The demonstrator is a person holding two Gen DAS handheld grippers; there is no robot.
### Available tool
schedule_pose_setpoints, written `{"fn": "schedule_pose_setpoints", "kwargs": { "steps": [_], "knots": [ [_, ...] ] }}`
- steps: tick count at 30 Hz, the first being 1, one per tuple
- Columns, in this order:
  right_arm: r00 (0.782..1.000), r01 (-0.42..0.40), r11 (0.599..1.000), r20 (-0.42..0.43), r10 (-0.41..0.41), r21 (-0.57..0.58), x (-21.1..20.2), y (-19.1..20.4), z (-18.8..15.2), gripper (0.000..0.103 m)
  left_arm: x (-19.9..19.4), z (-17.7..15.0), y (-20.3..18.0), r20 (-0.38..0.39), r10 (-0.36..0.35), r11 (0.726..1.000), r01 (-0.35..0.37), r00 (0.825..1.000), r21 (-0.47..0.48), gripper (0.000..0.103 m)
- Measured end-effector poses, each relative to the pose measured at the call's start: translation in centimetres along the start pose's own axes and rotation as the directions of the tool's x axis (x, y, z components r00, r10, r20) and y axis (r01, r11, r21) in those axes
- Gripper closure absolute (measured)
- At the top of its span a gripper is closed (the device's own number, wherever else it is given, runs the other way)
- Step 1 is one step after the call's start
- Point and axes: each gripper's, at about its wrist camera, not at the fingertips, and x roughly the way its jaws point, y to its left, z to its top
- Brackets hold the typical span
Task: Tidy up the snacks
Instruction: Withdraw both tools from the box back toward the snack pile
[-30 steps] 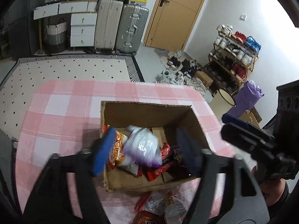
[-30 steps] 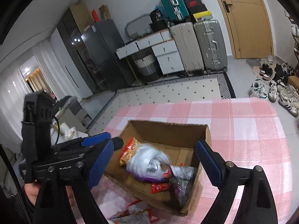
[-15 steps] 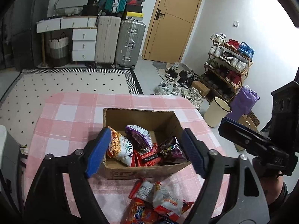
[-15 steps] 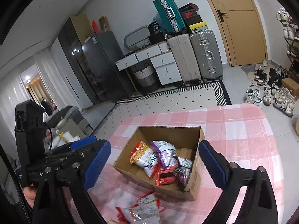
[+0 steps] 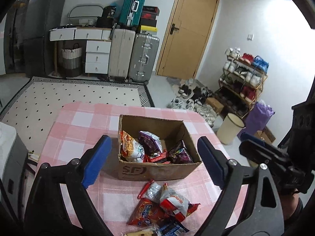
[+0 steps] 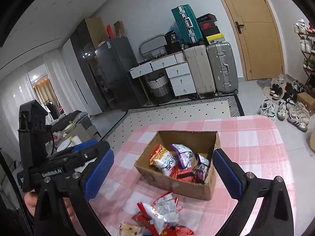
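The cardboard box (image 5: 157, 169) stood near the middle of the counter (image 5: 78, 122), holding several snack packets (image 5: 151, 147). A loose pile of snacks (image 5: 167, 204) lay on the counter just in front of the box, nearer to us. We held both tools above that pile: the left gripper (image 5: 155, 163) and the right gripper (image 6: 163, 175) had their fingers apart and opening wider, with nothing between them. We judged the step in hand to be the return for another packet. The next move called for lowering one gripper onto the pile and closing on a single packet. The counter carried a pink checked cloth; suitcases (image 5: 133, 57), a wooden door (image 5: 189, 31) and a shoe rack (image 5: 244, 78) stood beyond.
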Motion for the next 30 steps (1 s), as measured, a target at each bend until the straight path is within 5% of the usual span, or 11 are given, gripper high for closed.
{"fn": "schedule_pose_setpoints", "kwargs": {
  "steps": [5,11,30],
  "knots": [
    [1.0,0.004,0.998,0.02,-0.003,-0.065,-1.1,1.7,-1.7,0.001,-2.8,-1.7,0.3,0.046,0.027,1.0,-0.026,0.999,-0.005,0.002],
    [0.997,-0.074,0.98,0.008,0.076,-0.187,-1.3,3.9,-4.0,0.001,-6.0,-3.4,1.9,0.073,0.06,0.996,-0.055,0.996,-0.071,0.001],
    [0.99,-0.086,0.991,-0.122,0.073,-0.1,1.8,3.3,-11.3,0.001,-3.1,-13.2,4.1,-0.095,0.054,0.996,-0.061,0.994,-0.071,0.001]
  ]
}}
